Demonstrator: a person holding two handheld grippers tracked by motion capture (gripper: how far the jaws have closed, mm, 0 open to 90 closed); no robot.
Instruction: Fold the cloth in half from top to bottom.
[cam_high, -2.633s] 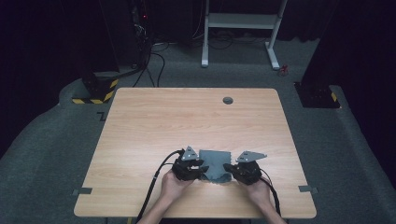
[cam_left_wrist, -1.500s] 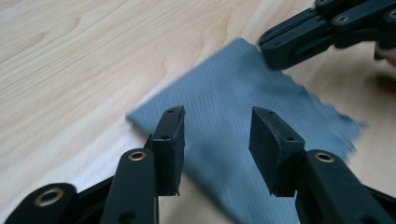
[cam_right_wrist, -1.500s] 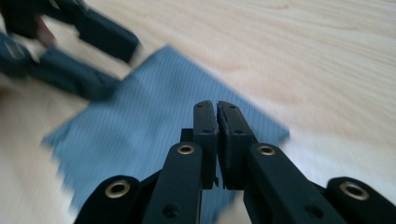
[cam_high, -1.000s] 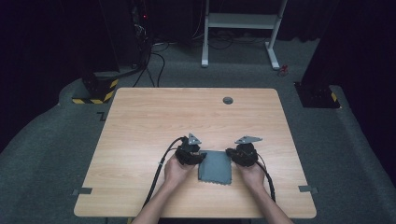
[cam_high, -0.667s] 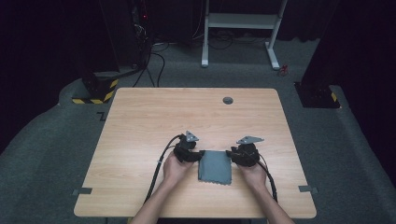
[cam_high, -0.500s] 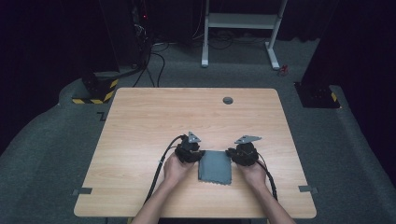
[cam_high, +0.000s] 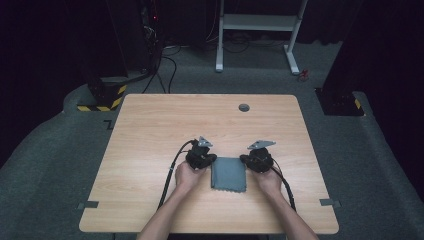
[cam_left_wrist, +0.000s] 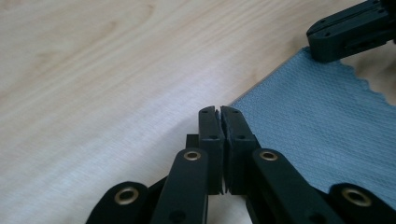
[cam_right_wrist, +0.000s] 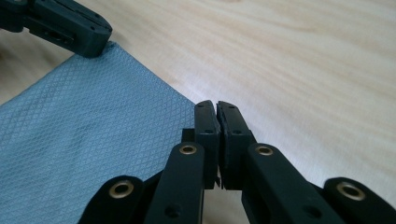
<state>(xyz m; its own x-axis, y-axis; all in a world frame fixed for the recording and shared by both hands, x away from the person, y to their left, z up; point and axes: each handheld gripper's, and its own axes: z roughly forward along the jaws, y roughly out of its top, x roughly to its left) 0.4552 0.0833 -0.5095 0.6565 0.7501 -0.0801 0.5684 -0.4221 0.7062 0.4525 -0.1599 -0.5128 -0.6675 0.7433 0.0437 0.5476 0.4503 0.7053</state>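
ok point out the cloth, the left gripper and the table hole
cloth (cam_high: 228, 173), high view, middle of the grey fabric
left gripper (cam_left_wrist: 219, 113), left gripper view, tips of its closed jaws
table hole (cam_high: 244, 107), high view, centre of the dark round hole

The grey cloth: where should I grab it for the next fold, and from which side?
Probably the two far corners of the grey cloth, which lies flat: the left gripper and right gripper sit there, jaws together. Come in low from the outer sides, since thin edges offer little to pinch from above.
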